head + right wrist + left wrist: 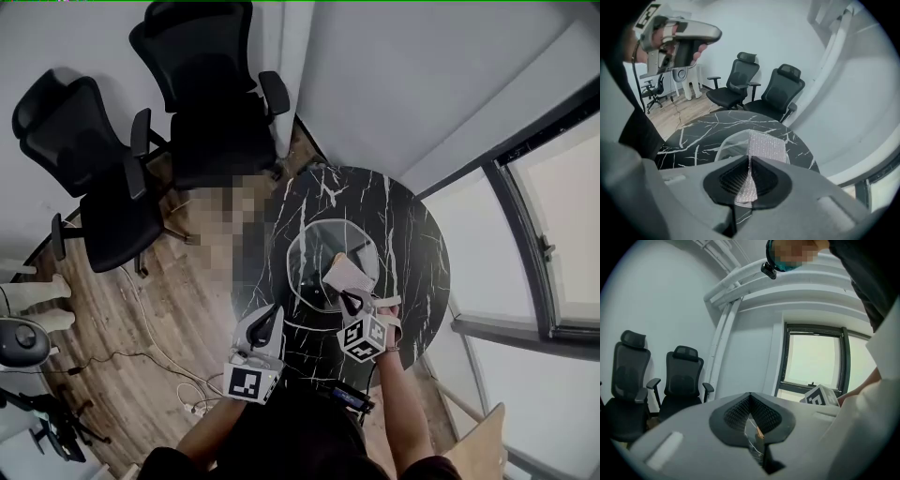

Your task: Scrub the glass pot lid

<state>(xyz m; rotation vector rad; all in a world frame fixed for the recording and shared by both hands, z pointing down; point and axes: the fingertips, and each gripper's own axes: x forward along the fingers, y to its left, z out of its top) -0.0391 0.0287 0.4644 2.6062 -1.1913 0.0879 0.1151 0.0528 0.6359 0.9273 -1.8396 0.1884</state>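
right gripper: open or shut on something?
Shut on the scrub pad: the right gripper has its jaws pinched on the silvery pad's lower end, above the glass pot lid.

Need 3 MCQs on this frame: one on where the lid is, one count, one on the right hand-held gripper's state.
1. Where does the glass pot lid lie?
A) on a chair seat
B) on the round black marble table
C) on the window ledge

2. How many black office chairs stand side by side beyond the table?
A) one
B) four
C) two

3. The right hand-held gripper is:
A) shut on the silvery scrub pad
B) open and empty
C) shut on the lid's rim

Answers:
1 B: the head view shows the lid flat on the marble top.
2 C: two high-backed chairs show in the head view.
3 A: the right gripper view shows the pad pinched between the closed jaws.
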